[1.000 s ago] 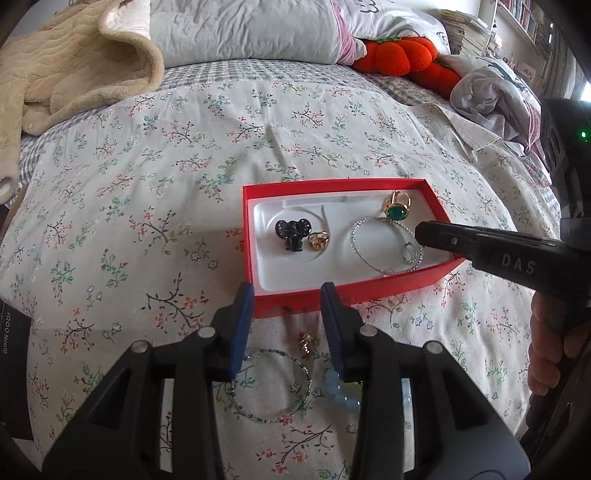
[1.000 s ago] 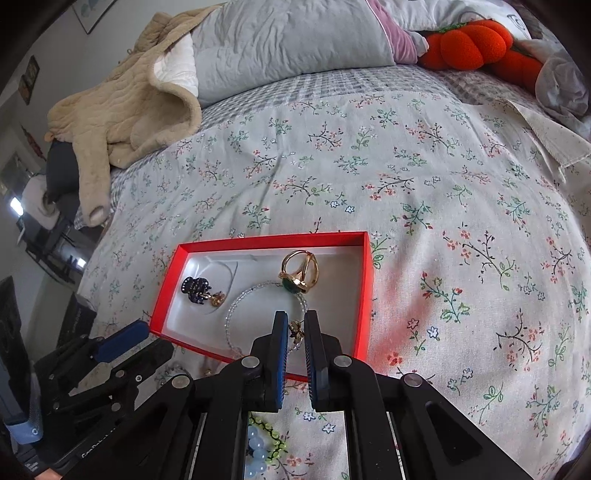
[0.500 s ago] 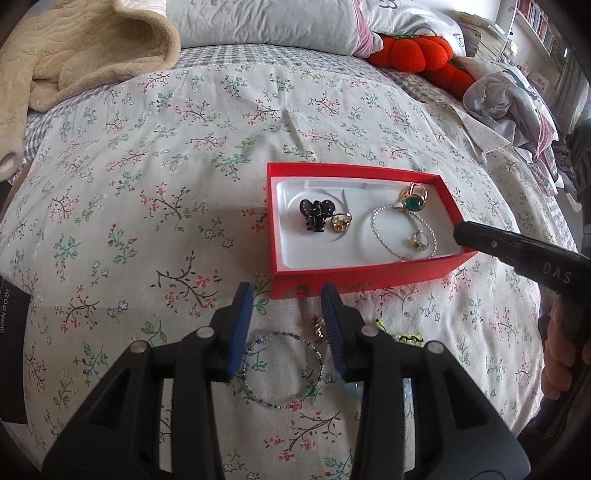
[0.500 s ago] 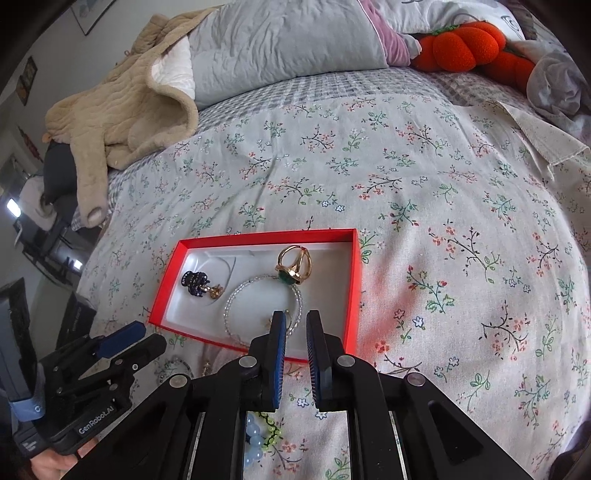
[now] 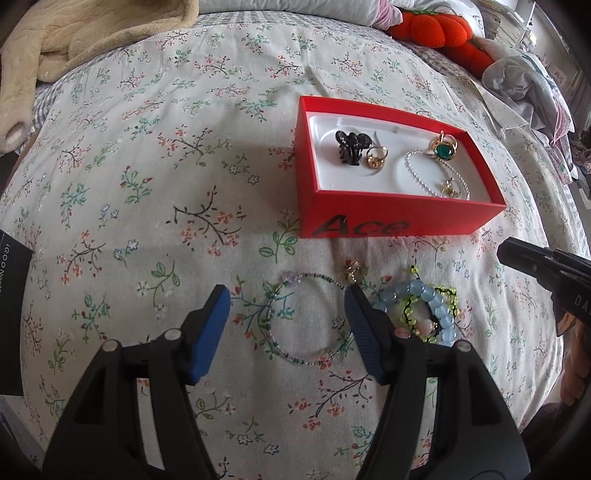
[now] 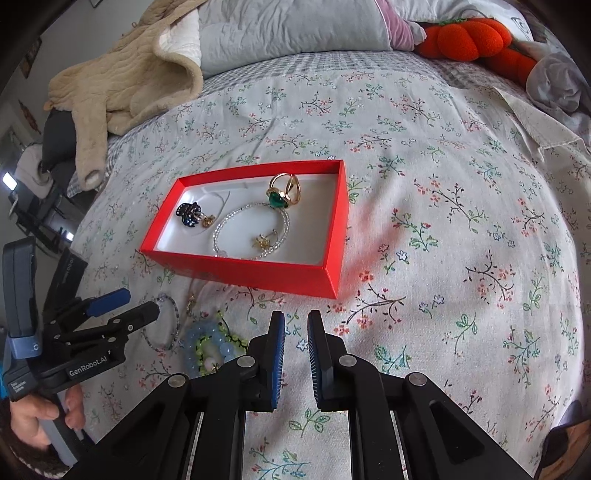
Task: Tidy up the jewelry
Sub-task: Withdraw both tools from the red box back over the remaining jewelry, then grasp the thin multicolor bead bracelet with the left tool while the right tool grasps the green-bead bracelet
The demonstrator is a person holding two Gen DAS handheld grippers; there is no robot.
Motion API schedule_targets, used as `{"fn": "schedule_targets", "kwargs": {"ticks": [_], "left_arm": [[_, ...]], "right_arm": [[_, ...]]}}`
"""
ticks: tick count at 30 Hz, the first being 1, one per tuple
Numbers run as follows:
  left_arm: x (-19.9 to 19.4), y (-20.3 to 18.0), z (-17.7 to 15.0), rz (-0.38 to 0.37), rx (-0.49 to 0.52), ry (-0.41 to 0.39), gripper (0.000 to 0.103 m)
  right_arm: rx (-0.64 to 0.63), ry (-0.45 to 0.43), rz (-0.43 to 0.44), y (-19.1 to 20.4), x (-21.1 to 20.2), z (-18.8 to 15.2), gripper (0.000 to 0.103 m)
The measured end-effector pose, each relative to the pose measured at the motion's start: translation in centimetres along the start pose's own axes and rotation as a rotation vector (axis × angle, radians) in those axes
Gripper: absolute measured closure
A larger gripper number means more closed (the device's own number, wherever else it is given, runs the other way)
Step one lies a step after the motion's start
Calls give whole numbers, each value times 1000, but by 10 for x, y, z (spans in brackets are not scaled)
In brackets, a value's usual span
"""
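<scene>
A red box lies on the floral bedspread. It holds a black clip, a small gold ring, a green-stone ring, a silver bead bracelet and a small gold earring. In front of the box lie a thin beaded bracelet, a gold earring and blue and green bead bracelets. My left gripper is open above the thin bracelet. My right gripper is slightly open and empty, just in front of the box.
A beige blanket, grey pillow and orange plush pumpkins lie at the back. Crumpled clothes lie at the right. A black card lies at the left edge.
My right gripper has let the small gold earring go in the box and drawn back toward me. My left gripper has opened wider and moved back over the thin bracelet.
</scene>
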State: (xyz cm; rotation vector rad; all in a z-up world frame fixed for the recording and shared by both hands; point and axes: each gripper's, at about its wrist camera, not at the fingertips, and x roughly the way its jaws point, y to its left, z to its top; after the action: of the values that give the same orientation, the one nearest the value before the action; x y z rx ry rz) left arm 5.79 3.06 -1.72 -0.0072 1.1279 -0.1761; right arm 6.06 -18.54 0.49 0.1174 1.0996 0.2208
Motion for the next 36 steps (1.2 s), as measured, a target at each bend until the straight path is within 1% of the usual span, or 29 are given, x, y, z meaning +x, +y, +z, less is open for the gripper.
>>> {"fn": "schedule_targets", "kwargs": {"ticks": [9, 12, 16, 18, 20, 21, 26, 27, 28, 29, 31, 32, 34, 36], "left_arm": [[8, 4, -11, 35, 25, 49, 36], [12, 5, -14, 47, 37, 64, 36], [14, 4, -17, 61, 63, 67, 36], [15, 3, -17, 62, 71, 65, 36], [14, 4, -17, 59, 70, 63, 36], [14, 5, -15, 56, 66, 62, 36], [15, 8, -12, 36, 47, 54, 37], [16, 8, -12, 34, 48, 53, 43], [16, 8, -12, 33, 51, 54, 50], [16, 8, -12, 30, 55, 52, 54], [16, 7, -12, 15, 55, 53, 72], [16, 7, -13, 6, 52, 54, 77], [16, 8, -13, -8, 40, 57, 94], [16, 9, -12, -18, 25, 60, 97]], "right_arm": [[-28, 51, -23, 0, 11, -17, 89], [-34, 68, -28, 0, 15, -21, 87], [-47, 84, -32, 0, 18, -25, 81], [-51, 90, -32, 0, 20, -26, 73], [-49, 77, -33, 1, 19, -27, 35], [-51, 65, -36, 1, 18, -27, 32], [-50, 67, -42, 2, 19, -26, 32], [-49, 72, -44, 2, 20, -26, 32], [-48, 77, -46, 2, 21, -26, 32], [-46, 82, -48, 2, 22, -26, 32], [-40, 86, -47, 2, 23, -26, 32], [-37, 88, -44, 2, 24, -26, 32], [-31, 91, -37, 1, 25, -26, 32], [-22, 92, -32, 1, 26, -25, 32]]}}
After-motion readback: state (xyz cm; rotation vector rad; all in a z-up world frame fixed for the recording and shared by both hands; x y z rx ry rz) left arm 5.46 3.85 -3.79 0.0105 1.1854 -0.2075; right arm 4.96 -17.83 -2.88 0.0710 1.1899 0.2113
